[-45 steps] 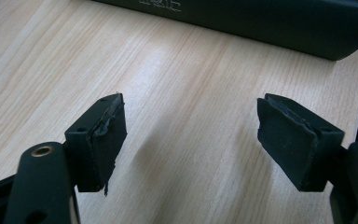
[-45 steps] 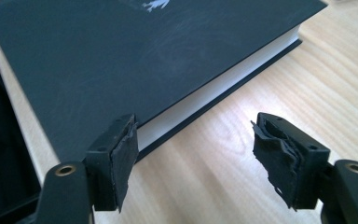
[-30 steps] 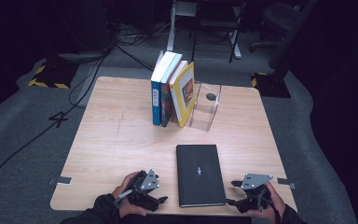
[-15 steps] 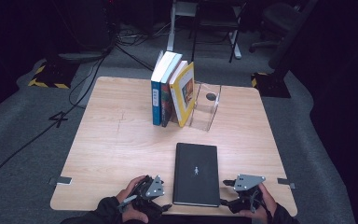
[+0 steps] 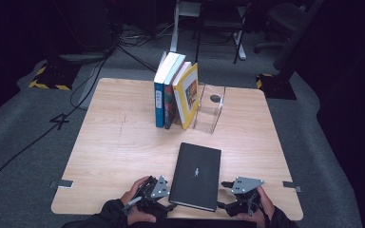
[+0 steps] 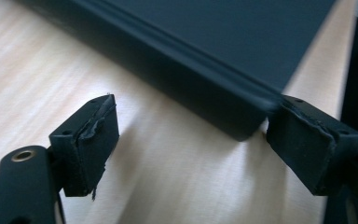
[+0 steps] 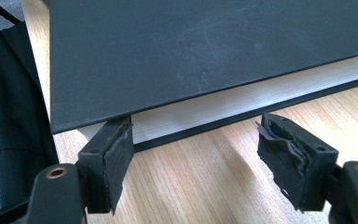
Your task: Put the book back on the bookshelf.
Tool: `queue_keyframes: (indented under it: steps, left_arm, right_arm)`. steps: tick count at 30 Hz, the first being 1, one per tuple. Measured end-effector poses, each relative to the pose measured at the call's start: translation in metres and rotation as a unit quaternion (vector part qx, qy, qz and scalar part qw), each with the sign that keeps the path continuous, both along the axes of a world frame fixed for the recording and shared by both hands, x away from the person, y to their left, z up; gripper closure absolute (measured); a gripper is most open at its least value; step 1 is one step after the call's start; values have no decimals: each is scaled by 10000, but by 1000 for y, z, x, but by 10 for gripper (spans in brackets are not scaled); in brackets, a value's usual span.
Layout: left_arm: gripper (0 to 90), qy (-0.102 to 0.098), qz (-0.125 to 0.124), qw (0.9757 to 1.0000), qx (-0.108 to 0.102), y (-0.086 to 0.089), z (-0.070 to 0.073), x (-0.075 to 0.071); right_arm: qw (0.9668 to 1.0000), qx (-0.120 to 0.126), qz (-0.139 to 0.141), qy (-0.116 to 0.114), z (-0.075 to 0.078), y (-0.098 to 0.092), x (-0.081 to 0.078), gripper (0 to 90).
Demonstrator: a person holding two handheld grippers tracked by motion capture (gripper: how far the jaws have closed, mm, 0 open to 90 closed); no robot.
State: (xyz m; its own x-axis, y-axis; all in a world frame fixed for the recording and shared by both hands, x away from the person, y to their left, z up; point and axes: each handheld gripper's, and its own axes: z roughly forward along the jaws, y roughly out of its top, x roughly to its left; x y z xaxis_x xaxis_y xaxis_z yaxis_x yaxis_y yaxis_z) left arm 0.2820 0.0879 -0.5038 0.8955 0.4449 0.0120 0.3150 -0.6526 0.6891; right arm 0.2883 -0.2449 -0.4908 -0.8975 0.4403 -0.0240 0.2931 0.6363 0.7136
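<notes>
Lying flat on pale wooden table (image 5: pixel 119 156): black hardcover book (image 5: pixel 197 173), near edge. Standing behind it, well apart: upright books (image 5: pixel 176 95) leaning against clear acrylic bookend (image 5: pixel 210 114). Flanking its near corners with jaws gaping, gripping nothing: left gripper (image 6: pixel 191 144), right gripper (image 7: pixel 196 154), jaws just widening.

Left gripper (image 5: pixel 168 207) jaws apart, right gripper (image 5: pixel 223 195) jaws just opening, both low

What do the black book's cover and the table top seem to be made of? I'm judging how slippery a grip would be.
Black book: matte cover, probably coated board or faux leather; faint scuffs, no gloss, white paper page edges. Table: light wood or wood-look laminate; visible grain lines, smooth low sheen.
</notes>
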Motion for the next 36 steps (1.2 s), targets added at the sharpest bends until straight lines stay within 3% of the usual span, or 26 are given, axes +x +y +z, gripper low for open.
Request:
queue_keyframes:
  steps: [4, 11, 16, 17, 24, 36]
  left_arm:
    - [141, -26, 22, 10000, 37, 0, 0, 4]
    - [116, -30, 195, 9998, 60, 6, 1, 14]
    - [115, -71, 202, 9997, 84, 9, 1, 20]
    - [112, -43, 184, 9998, 70, 10, 1, 25]
    - [48, 47, 125, 9999, 73, 13, -1, 38]
    - [35, 10, 272, 9996, 78, 16, -1, 53]
  right_arm:
    - [9999, 85, -68, -34, 2, -1, 1, 273]
    - [9999, 1, -84, -102, 1, 7, 4, 280]
    - [9999, 32, -102, -96, 0, 10, 9, 273]
    - [9998, -3, -134, -138, 0, 11, 9, 303]
    - [9997, 10, -197, -173, 0, 14, 12, 281]
    - [9993, 84, -248, -282, 1, 18, 13, 284]
